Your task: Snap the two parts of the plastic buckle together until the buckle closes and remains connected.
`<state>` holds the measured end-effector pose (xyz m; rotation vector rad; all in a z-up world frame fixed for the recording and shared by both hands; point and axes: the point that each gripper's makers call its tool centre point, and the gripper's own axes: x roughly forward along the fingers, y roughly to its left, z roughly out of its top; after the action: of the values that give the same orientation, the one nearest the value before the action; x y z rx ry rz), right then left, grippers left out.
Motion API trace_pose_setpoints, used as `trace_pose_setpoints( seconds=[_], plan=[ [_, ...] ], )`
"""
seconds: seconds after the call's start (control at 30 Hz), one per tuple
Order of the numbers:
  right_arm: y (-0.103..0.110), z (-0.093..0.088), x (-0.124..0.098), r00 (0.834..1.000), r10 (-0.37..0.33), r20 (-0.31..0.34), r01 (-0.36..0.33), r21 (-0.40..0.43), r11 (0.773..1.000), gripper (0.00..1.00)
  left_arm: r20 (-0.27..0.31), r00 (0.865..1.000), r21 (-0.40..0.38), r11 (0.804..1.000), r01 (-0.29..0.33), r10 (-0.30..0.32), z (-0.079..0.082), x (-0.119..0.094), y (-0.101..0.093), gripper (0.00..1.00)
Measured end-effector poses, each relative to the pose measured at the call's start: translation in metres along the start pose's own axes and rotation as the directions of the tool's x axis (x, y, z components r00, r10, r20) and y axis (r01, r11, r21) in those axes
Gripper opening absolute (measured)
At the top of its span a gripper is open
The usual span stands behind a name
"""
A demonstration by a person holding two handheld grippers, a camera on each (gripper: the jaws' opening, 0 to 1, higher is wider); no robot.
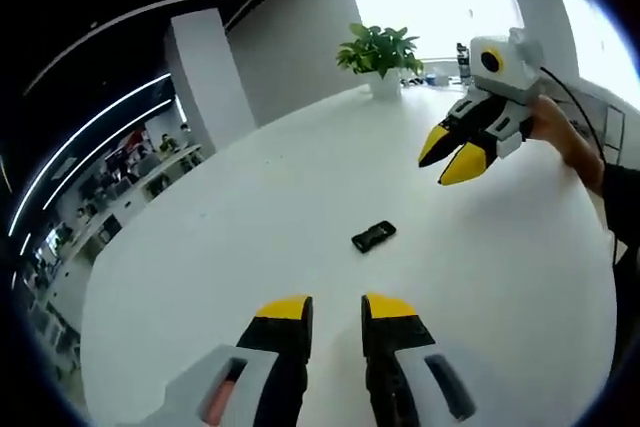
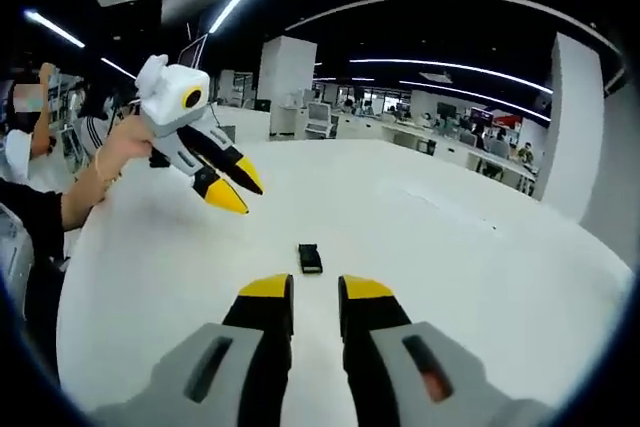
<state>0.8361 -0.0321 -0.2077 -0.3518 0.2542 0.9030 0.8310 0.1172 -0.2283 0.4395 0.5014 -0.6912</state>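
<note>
Two yellow-tipped tools hover above a white desk [image 1: 300,237] where a small black plastic buckle [image 1: 373,236] lies alone, just beyond the left tool [image 1: 337,309] and untouched. The right tool [image 2: 315,289] sits close behind the buckle in its own view, jaws narrowly parted and empty; the left tool's jaws are likewise slightly open, holding nothing. Whether the buckle's two parts are already joined cannot be told; it appears as one dark piece.

The buckle [image 1: 373,236] looks like black plastic on a smooth, matt white table [image 1: 300,197].
</note>
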Motion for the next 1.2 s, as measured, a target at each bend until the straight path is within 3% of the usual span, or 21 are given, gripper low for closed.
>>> trace_pose_setpoints(
  seconds=[0.07,0.4,0.93,1.2],
  plan=[
    [-0.002,0.0,-0.001,1.0,-0.016,-0.009,0.016,-0.023,1.0,0.17,-0.007,1.0,0.007,1.0,0.002,-0.002,-0.001,-0.001,-0.001,0.19],
    [0.006,-0.003,-0.011,1.0,0.003,0.0,-0.003,0.015,1.0,0.18,-0.024,0.999,0.032,0.999,-0.028,0.028,-0.013,-0.013,0.001,0.19],
    [0.024,-0.004,-0.031,1.0,-0.001,0.03,0.001,-0.005,1.0,0.18,0.09,0.996,0.062,0.998,-0.033,0.027,-0.003,-0.04,-0.024,0.19],
    [0.032,-0.002,-0.043,0.998,-0.021,0.051,0.023,-0.034,0.999,0.19,0.123,0.991,0.062,0.996,-0.062,0.054,-0.004,-0.05,-0.025,0.19]
  ],
)
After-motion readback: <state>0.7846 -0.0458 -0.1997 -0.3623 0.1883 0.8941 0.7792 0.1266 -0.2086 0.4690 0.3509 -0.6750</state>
